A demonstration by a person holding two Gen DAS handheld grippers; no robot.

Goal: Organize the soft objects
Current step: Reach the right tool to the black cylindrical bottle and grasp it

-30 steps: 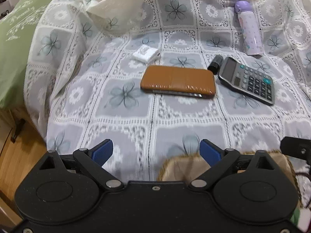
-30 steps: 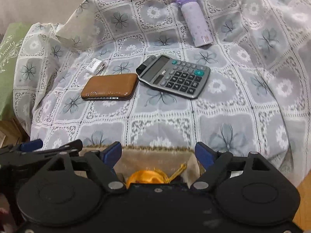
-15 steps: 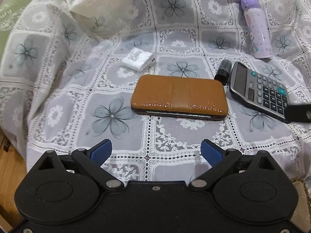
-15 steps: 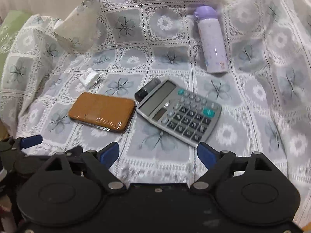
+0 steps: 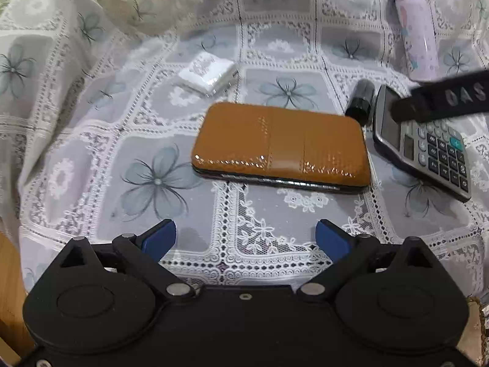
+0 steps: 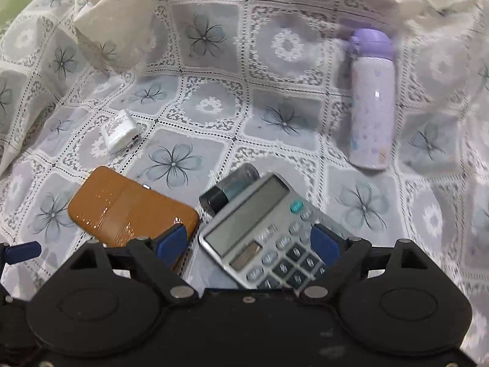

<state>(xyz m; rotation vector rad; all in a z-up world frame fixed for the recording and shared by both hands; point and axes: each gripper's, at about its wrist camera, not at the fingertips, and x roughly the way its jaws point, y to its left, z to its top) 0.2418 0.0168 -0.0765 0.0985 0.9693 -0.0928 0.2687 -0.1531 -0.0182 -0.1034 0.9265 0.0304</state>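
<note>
A brown leather wallet (image 5: 281,146) lies on the flowered lace cloth (image 5: 152,180); it also shows in the right wrist view (image 6: 128,211). My left gripper (image 5: 246,240) is open and empty, just short of the wallet. My right gripper (image 6: 247,243) is open and empty, low over the grey calculator (image 6: 269,232), with its left fingertip (image 6: 171,241) over the wallet's corner. Part of the right gripper (image 5: 443,101) crosses the left wrist view above the calculator (image 5: 424,143).
A small white packet (image 5: 209,75) lies behind the wallet. A black cylinder (image 5: 360,102) lies between wallet and calculator. A lilac bottle (image 6: 371,104) lies further back on the right. A folded cloth corner (image 6: 119,27) rises at the back left. Wood floor (image 5: 9,290) shows at lower left.
Both grippers have moved forward and down over the cloth. The woven basket has dropped out of both views. The wallet and calculator are now much closer.
</note>
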